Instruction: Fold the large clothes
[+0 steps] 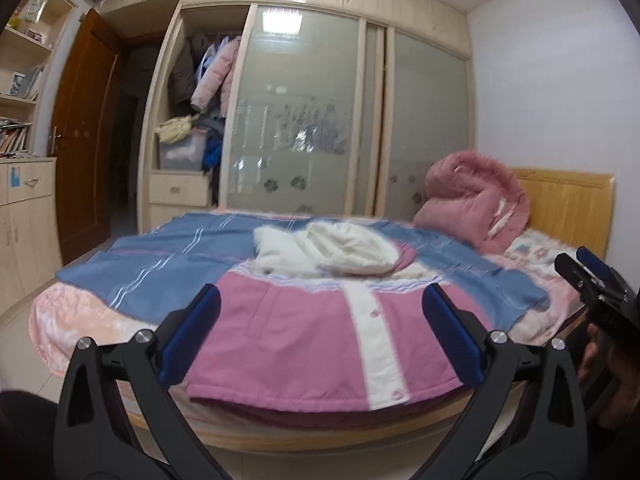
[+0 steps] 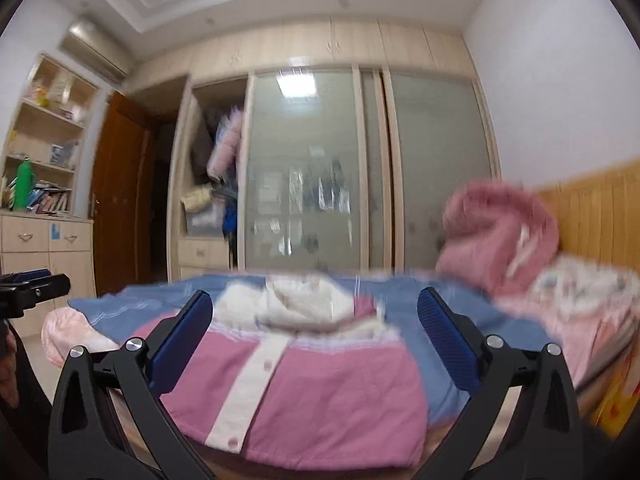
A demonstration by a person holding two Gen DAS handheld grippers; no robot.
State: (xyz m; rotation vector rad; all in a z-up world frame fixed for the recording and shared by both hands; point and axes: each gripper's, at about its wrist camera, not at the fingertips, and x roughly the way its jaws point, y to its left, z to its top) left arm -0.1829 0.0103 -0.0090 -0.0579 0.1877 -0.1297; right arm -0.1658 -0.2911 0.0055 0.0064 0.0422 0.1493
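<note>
A large jacket (image 1: 288, 344) lies spread flat on the bed, front up. It has a pink body, blue sleeves (image 1: 160, 264), a white button placket and a white hood (image 1: 344, 252). It also shows in the right wrist view (image 2: 328, 392). My left gripper (image 1: 320, 308) is open and empty, held above the jacket's near hem. My right gripper (image 2: 316, 312) is open and empty, held above the hem to the right. The right gripper also shows at the right edge of the left wrist view (image 1: 588, 272).
The bed (image 1: 80, 312) has a pink sheet and a wooden headboard (image 1: 568, 208) at the right. A bundled pink quilt (image 1: 476, 204) lies by the headboard. A wardrobe with sliding glass doors (image 1: 304, 120) stands behind the bed; shelves (image 1: 20, 92) and a brown door at left.
</note>
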